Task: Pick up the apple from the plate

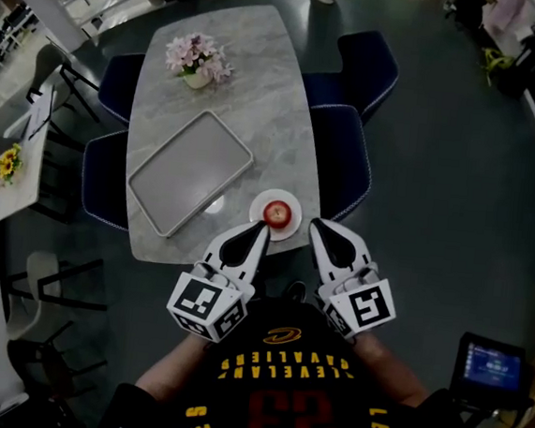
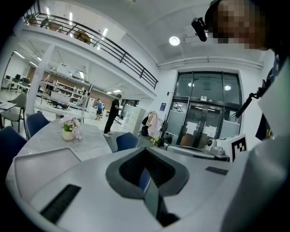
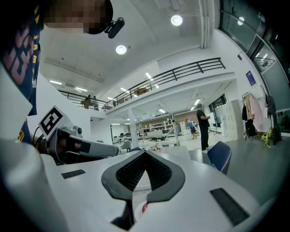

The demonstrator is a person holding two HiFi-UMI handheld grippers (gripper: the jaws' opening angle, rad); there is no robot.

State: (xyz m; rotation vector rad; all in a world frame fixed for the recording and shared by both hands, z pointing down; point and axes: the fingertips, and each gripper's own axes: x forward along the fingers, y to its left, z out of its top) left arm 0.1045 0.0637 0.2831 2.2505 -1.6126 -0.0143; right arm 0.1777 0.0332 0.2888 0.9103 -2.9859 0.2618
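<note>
A red apple sits on a small white plate at the near corner of the grey marble table. My left gripper is shut, its tip at the plate's near left rim. Shut as well, my right gripper points at the plate's right side, just off the table edge. Neither holds anything. In the right gripper view a sliver of the apple and the plate shows through the narrow slit of my right gripper. The left gripper view shows my left gripper closed, with no apple visible.
A grey rectangular tray lies on the table's middle left. A vase of pink flowers stands at the far end. Dark blue chairs flank the table. A small side table is at the left, a screen at the lower right.
</note>
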